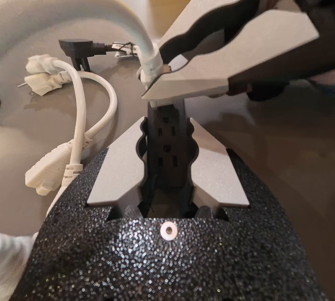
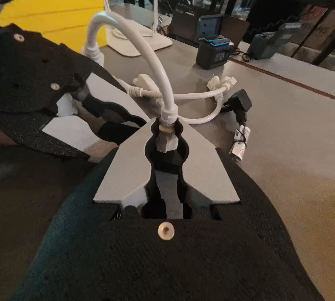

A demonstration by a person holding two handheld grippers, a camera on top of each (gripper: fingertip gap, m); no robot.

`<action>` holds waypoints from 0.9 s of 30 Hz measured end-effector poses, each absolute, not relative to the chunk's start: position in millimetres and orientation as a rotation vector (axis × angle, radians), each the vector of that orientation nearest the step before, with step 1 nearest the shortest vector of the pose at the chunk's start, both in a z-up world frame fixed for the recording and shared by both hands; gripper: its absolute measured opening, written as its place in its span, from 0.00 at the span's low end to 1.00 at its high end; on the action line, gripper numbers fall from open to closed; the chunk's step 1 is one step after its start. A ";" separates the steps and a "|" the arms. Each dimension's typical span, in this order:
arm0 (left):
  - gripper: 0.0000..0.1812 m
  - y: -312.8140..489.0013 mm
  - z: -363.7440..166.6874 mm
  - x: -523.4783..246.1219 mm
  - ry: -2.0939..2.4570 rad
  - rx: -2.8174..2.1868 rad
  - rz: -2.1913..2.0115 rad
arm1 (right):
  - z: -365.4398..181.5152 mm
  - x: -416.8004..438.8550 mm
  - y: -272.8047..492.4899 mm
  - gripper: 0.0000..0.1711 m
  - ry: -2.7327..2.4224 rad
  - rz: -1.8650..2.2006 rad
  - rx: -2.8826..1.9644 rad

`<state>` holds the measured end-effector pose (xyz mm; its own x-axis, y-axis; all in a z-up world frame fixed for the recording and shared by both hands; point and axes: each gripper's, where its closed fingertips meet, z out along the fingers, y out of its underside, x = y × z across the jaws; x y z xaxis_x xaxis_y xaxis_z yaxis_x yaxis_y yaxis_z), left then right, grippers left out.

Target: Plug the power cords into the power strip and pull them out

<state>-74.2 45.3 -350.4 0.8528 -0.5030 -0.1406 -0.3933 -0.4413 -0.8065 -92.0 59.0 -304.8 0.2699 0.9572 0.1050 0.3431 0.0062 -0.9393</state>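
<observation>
The black power strip (image 1: 166, 147) lies on the grey table, and my left gripper (image 1: 166, 121) is shut on its sides. Two empty outlets show between the fingers. My right gripper (image 1: 154, 72) comes in from the upper right, shut on a white plug (image 1: 151, 69) over the strip's far end. In the right wrist view, the right gripper (image 2: 166, 121) clamps the white plug (image 2: 165, 142) just above the strip (image 2: 166, 164). The prongs are hidden. The plug's white cord (image 2: 150, 47) arches up and to the left. The left gripper (image 2: 126, 129) shows at left.
Other white cords with plugs (image 1: 79, 110) (image 2: 181, 95) lie tangled on the table beyond the strip. Beside them is a black flat plug (image 1: 78, 47) (image 2: 239, 101) with a tagged cable. A yellow bin (image 2: 50, 5), a white lamp base (image 2: 141, 42) and dark charger boxes (image 2: 213, 52) stand farther back. Spacing between my two grippers at the tips: around 5 cm.
</observation>
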 end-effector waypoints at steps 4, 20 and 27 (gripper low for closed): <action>0.23 45.3 -350.5 -74.1 0.650 -2.088 -0.148 | -305.3 -92.6 56.6 0.10 -1.261 0.718 -1.518; 0.23 45.3 -350.0 -73.8 0.656 -2.085 -0.149 | -304.2 -91.2 58.4 0.10 -1.280 0.778 -1.523; 0.23 44.7 -349.9 -73.5 0.664 -2.084 -0.159 | -284.0 -84.5 53.9 0.22 -1.139 1.093 -1.523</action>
